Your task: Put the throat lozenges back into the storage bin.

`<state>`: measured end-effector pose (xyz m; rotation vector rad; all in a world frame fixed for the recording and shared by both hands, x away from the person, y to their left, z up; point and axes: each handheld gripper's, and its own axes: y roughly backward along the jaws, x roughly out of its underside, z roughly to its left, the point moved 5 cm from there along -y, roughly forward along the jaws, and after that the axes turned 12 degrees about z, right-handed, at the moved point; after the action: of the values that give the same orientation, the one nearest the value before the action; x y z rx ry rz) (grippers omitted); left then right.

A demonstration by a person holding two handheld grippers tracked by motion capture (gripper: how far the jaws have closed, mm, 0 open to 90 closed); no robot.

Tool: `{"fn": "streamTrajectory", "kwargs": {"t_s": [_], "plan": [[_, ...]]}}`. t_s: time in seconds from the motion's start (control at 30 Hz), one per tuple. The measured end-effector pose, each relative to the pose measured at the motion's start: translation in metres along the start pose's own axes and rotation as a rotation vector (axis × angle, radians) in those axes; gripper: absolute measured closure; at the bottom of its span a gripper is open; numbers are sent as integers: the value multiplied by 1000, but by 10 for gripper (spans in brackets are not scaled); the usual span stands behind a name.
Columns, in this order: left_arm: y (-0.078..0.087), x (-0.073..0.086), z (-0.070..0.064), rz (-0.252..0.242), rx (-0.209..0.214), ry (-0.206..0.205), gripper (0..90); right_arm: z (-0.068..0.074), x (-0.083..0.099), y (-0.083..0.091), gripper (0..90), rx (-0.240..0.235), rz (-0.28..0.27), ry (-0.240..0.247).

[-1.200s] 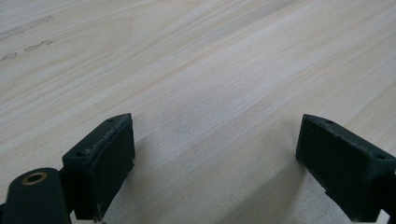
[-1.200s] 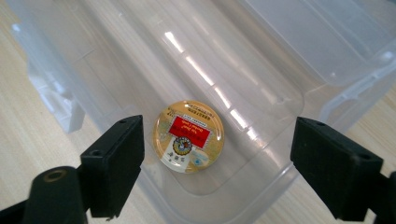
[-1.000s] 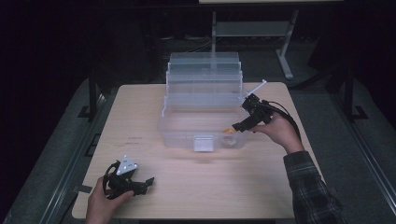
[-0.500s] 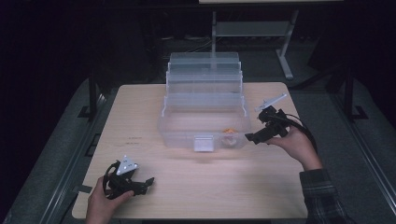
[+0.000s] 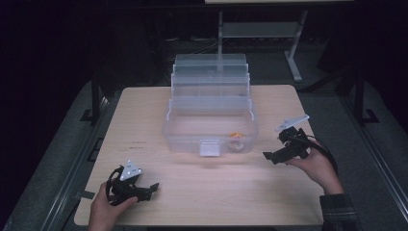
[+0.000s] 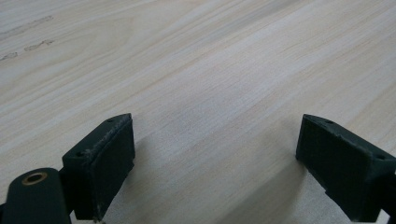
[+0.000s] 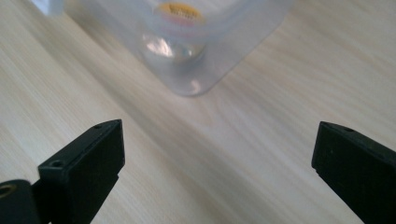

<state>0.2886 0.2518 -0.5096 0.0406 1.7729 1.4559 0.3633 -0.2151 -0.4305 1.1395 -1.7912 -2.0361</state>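
A light wooden table (image 5: pixel 202 192) stood in a dark room, with a metal stand (image 5: pixel 293 43) behind it. A clear plastic box (image 5: pixel 210 118) with stepped trays sat in the middle of the table. A small orange thing (image 5: pixel 235 136) lay inside the box, near its front right corner. The right gripper (image 5: pixel 270 156) was held just right of the box, jaws wide apart and empty, pointing at that corner. The left gripper (image 5: pixel 150 186) rested on the table well in front of the box, to its left, jaws also wide apart, empty.

Wooden table (image 5: pixel 144 120), grey metal stand (image 5: pixel 293 53) behind it, dark floor
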Motion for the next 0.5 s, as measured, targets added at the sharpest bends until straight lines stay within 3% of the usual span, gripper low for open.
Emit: {"fn": "streamTrajectory", "kwargs": {"t_s": [0.27,0.5], "plan": [[0,0,0,0,0,0,108,6,29,-15,17,9,9,-5],[0,0,0,-1,0,0,108,9,44,-21,17,17,-27,-32]]}}
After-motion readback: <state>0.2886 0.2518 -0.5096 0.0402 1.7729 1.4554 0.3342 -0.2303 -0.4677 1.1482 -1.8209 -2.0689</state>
